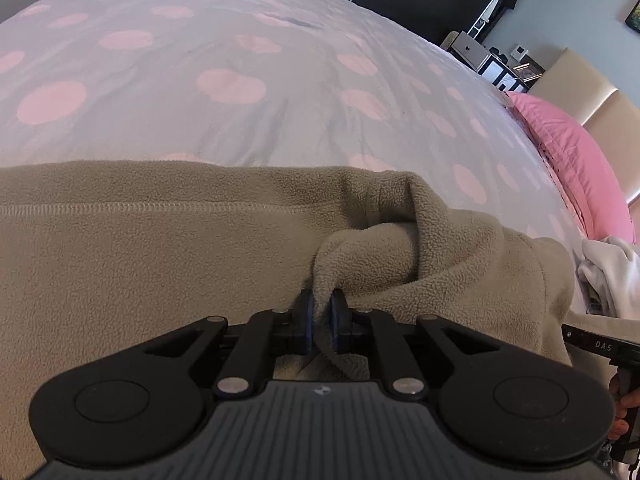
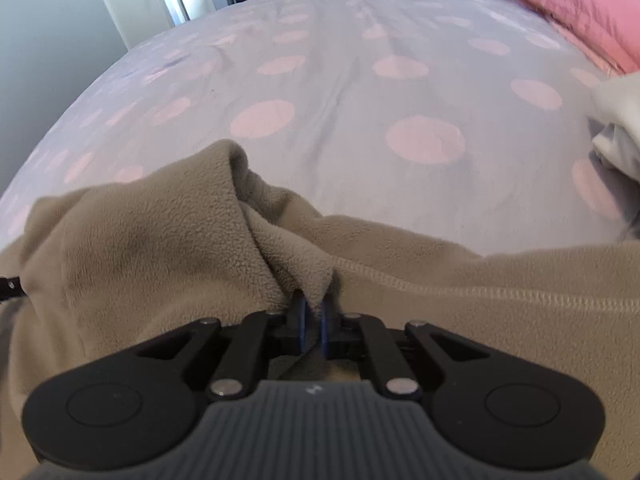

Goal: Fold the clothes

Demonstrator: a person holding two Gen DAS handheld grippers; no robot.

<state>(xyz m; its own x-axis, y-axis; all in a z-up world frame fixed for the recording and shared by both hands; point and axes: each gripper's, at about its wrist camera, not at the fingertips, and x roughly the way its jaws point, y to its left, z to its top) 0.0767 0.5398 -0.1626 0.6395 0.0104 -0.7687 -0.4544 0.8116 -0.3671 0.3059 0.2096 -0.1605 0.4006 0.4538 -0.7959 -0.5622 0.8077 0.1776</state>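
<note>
Both tools pinch fleece: left tool (image 1: pixel 322 320) and right tool (image 2: pixel 313 322) each clamp the tan garment (image 1: pixel 140 260), stretching toward twelve o'clock across the bed (image 1: pixel 240 120).

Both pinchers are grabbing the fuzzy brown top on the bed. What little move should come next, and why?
Probably lift both pinches a little and carry them forward over the garment. The left gripper and right gripper are each shut on a bunched bit of the tan fleece top, which lies on the spotted bedcover. Lifting evenly should smooth that bunched fabric and start a fold.
</note>
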